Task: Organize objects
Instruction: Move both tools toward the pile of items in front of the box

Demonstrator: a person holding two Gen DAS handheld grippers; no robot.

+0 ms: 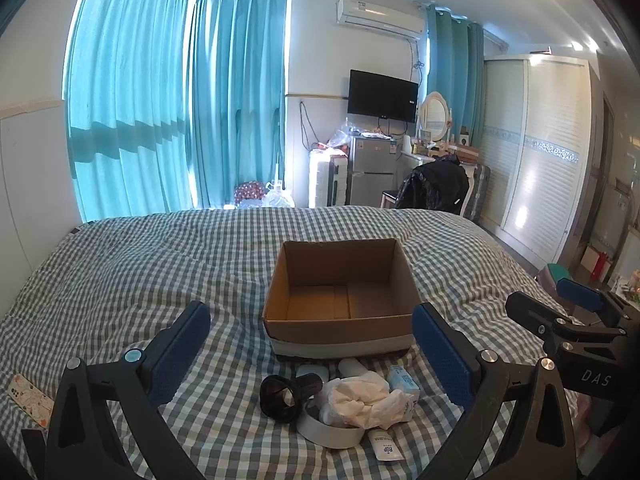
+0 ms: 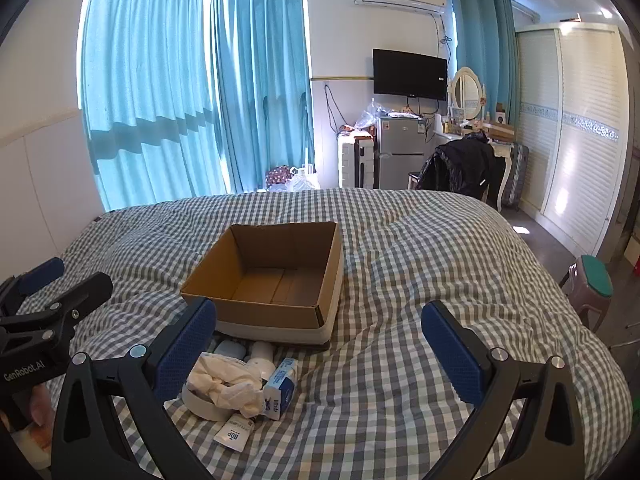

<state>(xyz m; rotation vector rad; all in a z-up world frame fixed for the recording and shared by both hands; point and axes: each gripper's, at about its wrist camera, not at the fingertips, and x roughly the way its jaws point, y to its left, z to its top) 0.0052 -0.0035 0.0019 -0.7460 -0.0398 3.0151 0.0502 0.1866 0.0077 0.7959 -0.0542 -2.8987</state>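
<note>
Left tool (image 1: 311,350): spread wide, holds nothing, touches nothing.
Right tool (image 2: 318,346): spread wide too, holds nothing.
Box (image 1: 338,294): brown, open top, sits on the checked bed (image 1: 120,272), in the middle.
Small things: white tissue (image 1: 362,398), black cup (image 1: 282,394) and tube (image 1: 386,446) lie near, just in front of the box.

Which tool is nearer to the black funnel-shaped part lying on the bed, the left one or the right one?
Left. The black funnel-shaped part lies just ahead between the open fingers of the left tool. The right tool is open further to the right, over bare checked bedding, with the pile beside its left finger.
</note>
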